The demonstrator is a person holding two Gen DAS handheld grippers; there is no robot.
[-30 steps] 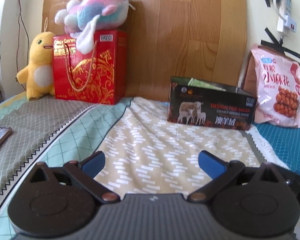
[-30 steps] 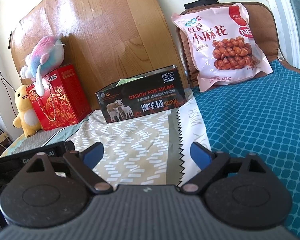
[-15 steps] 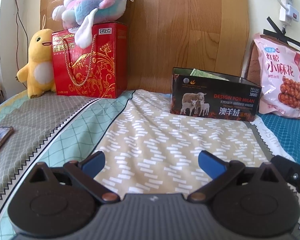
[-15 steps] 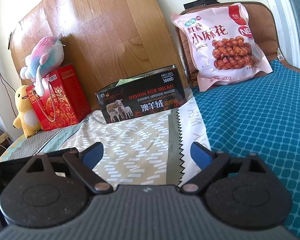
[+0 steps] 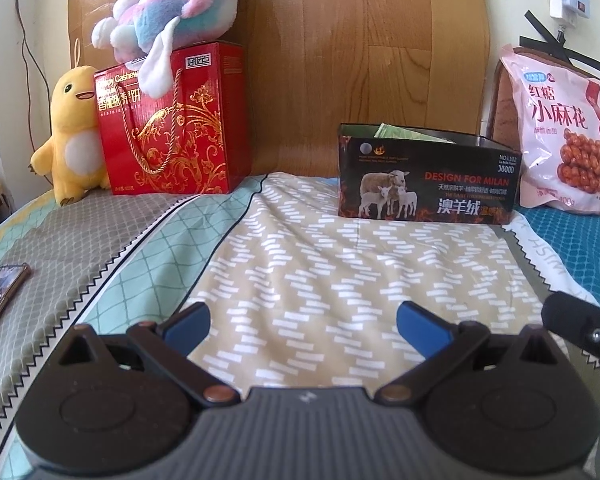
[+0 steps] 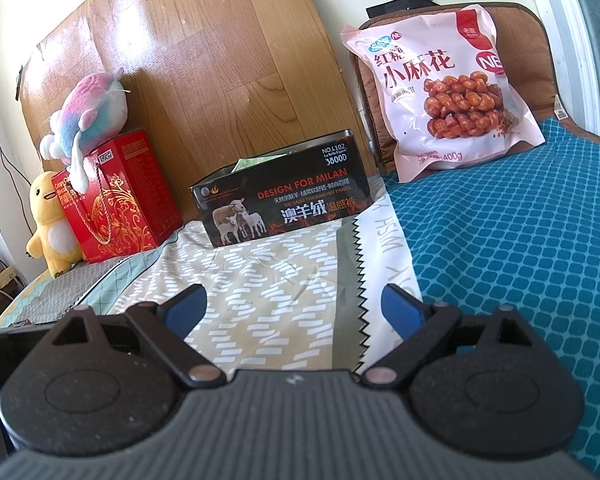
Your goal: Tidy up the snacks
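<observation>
Left wrist | black box [image 5: 428,176] nearer than before | both jaws apart, empty

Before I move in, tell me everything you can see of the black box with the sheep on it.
The black box is a low, open-topped rectangular container, seemingly printed card or tin, with sheep, flames and "DESIGN FOR MILAN" on its front. It stands upright on the patterned bedspread in front of the wooden headboard. Green packets poke above its rim. Neither tongs touch it.
</observation>
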